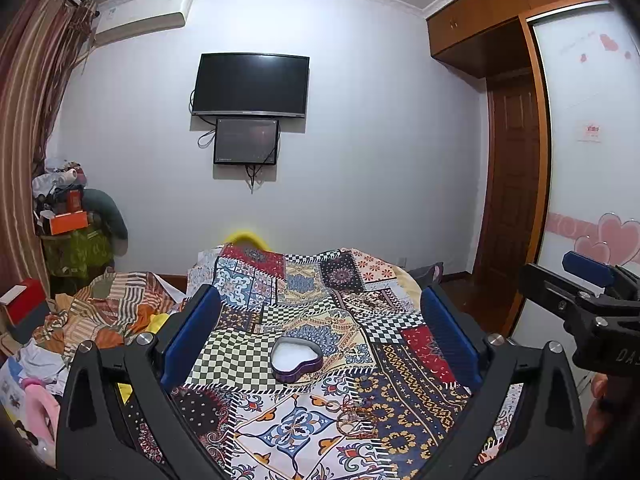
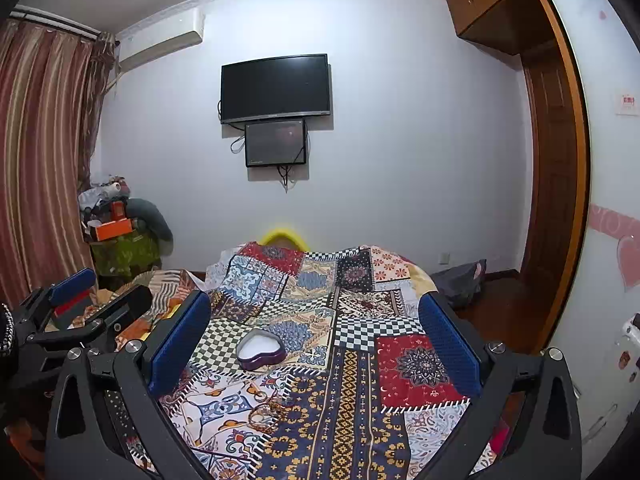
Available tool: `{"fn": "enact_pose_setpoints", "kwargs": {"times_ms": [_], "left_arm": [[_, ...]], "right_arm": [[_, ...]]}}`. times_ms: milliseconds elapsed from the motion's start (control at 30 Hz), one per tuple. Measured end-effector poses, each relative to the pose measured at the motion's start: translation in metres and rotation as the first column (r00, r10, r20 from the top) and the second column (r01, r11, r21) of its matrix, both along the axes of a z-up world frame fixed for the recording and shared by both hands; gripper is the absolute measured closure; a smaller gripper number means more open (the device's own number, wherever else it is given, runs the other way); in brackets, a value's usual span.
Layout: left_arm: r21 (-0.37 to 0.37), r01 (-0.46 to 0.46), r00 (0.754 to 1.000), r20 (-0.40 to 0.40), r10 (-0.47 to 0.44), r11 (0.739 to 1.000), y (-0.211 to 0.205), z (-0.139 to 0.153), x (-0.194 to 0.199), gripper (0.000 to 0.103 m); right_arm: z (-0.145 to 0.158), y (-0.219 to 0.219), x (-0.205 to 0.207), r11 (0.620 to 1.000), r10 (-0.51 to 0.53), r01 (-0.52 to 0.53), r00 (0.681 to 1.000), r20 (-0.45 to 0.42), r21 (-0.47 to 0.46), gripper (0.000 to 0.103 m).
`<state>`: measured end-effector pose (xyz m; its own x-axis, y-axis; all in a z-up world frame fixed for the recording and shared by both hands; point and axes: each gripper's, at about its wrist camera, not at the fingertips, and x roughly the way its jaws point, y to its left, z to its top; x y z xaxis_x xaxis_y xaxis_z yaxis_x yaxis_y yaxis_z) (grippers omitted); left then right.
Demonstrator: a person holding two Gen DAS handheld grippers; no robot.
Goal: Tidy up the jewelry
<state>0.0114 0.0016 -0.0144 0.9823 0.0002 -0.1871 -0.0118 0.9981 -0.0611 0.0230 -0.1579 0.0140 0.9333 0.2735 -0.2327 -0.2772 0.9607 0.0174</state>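
Tangled bracelets (image 1: 354, 420) are lying lowest in the left wrist frame, on the patterned bedspread (image 1: 404, 364), inside the span of the left gripper (image 1: 320, 336). Both blue pads are standing wide apart; nothing is being held. In the right wrist frame the same pile (image 2: 264, 410) is sitting lower left of centre, nearer the left pad of the right gripper (image 2: 316, 336), which is likewise spread wide and carrying nothing.

Judgement: left gripper is lying more squarely over the pile, so it is the nearer tool. Long axis of the pile cannot be told.

Heart-shaped tin (image 1: 297, 359), lid off, is sitting just above the pile in frame. White lining is showing; no contents visible.
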Motion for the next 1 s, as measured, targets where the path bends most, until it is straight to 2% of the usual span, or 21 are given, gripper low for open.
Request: {"fn": "enact_pose_setpoints", "kwargs": {"times_ms": [233,400,533,733,833,933,1000], "left_arm": [[-0.008,-0.009,0.999,-0.036,0.009,1.000,0.006,-0.010,0.016,0.002],[-0.030,-0.020,0.993,-0.116,0.016,0.999,0.017,-0.031,0.040,0.002],[-0.037,-0.046,0.979,-0.198,0.038,0.998,0.026,-0.056,0.061,0.003],[-0.039,-0.058,0.937,-0.346,0.041,0.998,0.037,-0.103,0.092,0.003],[-0.053,-0.049,0.903,-0.428,0.021,0.997,0.041,-0.127,0.108,0.016],[-0.093,-0.031,0.868,-0.496,-0.020,0.995,0.045,-0.146,0.118,0.020],[-0.137,-0.010,0.844,-0.532,-0.065,0.991,0.048,-0.158,0.124,0.026]], "right_arm": [[-0.007,0.000,0.010,1.000,-0.003,0.003,0.999,-0.035,-0.005,0.000],[-0.022,-0.002,0.027,1.000,-0.018,0.016,0.995,-0.096,-0.018,0.000],[-0.047,-0.003,0.048,0.997,-0.048,0.038,0.985,-0.168,-0.062,0.000],[-0.091,-0.003,0.077,0.991,-0.072,0.034,0.950,-0.303,-0.129,0.000],[-0.107,-0.003,0.087,0.989,-0.068,0.015,0.931,-0.360,-0.148,0.000],[-0.117,-0.001,0.094,0.988,-0.058,-0.006,0.914,-0.401,-0.154,0.001],[-0.125,0.001,0.098,0.987,-0.048,-0.023,0.901,-0.431,-0.157,0.006]]}}
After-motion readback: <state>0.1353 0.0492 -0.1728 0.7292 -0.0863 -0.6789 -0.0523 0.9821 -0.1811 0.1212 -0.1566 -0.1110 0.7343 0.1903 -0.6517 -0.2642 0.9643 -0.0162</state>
